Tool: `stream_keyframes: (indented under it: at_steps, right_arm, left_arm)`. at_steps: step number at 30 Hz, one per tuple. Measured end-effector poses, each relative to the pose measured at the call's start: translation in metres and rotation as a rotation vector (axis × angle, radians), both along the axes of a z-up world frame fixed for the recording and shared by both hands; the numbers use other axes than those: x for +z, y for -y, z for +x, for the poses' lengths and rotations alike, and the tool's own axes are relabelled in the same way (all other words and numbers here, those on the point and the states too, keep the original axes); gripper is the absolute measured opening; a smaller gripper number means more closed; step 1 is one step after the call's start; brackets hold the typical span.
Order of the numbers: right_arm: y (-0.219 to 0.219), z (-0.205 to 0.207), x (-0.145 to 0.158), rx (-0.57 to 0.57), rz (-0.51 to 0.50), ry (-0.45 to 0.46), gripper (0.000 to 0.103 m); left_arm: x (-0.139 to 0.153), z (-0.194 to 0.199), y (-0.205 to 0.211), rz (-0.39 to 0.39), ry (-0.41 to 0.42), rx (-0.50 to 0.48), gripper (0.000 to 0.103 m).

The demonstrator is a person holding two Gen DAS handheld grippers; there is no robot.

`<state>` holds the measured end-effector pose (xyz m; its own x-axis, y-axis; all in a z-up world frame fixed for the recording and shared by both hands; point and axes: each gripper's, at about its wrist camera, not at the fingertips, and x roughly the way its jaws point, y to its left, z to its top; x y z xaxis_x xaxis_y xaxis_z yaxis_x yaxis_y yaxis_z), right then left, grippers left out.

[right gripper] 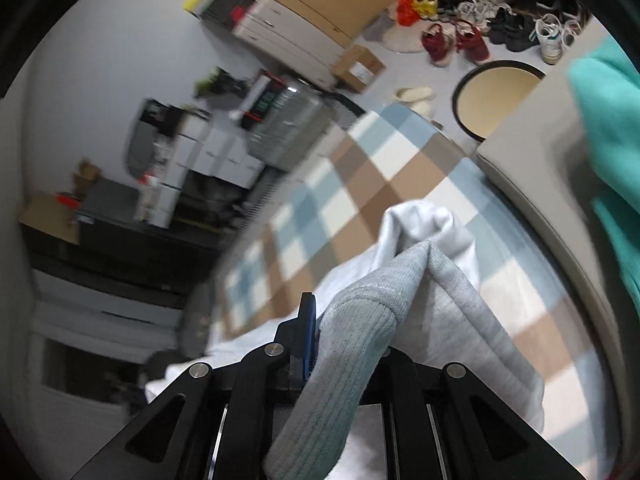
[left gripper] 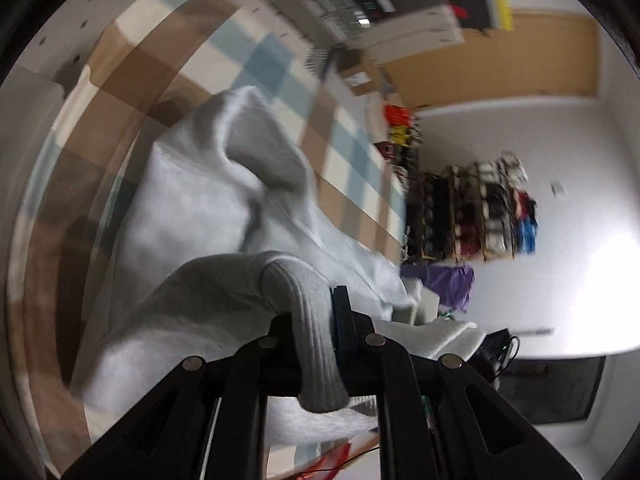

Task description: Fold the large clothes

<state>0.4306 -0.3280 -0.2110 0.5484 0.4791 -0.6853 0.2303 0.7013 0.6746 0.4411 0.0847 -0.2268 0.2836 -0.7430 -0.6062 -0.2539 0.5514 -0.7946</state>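
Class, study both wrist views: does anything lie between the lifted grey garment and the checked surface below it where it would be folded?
Nothing visible does. The left gripper and right gripper each pinch a ribbed edge of the grey garment; the checked surface under it shows only the cloth itself. A teal cloth sits off to the side.

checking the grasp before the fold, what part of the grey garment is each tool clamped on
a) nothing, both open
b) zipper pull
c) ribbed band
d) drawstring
c: the left tool and right tool each pinch a ribbed band of the grey garment.
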Motion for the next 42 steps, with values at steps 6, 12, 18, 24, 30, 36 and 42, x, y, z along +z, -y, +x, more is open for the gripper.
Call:
stream_keyframes:
  at_steps: [6,12,18,24,30,36,42]
  right_arm:
    - [0.005,0.045,-0.057,-0.026,-0.034,-0.128,0.012]
    - [0.012,0.055,-0.07,0.008,0.017,-0.138,0.017]
    - [0.035,0.036,-0.057,-0.086,0.11,-0.1,0.055]
    - [0.047,0.002,-0.008,-0.167,-0.054,0.054,0.081]
    - [0.025,-0.034,0.011,0.008,-0.288,0.147,0.097]
    - [-0.009,-0.028,-0.029,0.232,-0.55,0.06,0.097]
    - [-0.004,-0.005,-0.059,0.256,-0.477,0.028,0.073]
  left_arm:
    - [-0.029,0.032,0.006,0.021,-0.102,-0.021,0.01]
    - [-0.023,0.037,0.009,-0.006,-0.13,-0.063,0.033]
    - [0.016,0.017,-0.035,0.014,0.043,0.071,0.079]
    - [0.019,-0.014,-0.036,0.112,0.048,0.034,0.079]
    - [0.0,-0.033,-0.011,0.328,0.068,-0.109,0.079]
    - [-0.015,-0.018,0.018,0.423,0.105,-0.237,0.079]
    - [-0.028,-0.006,0.028,0.605,0.121,-0.298,0.045]
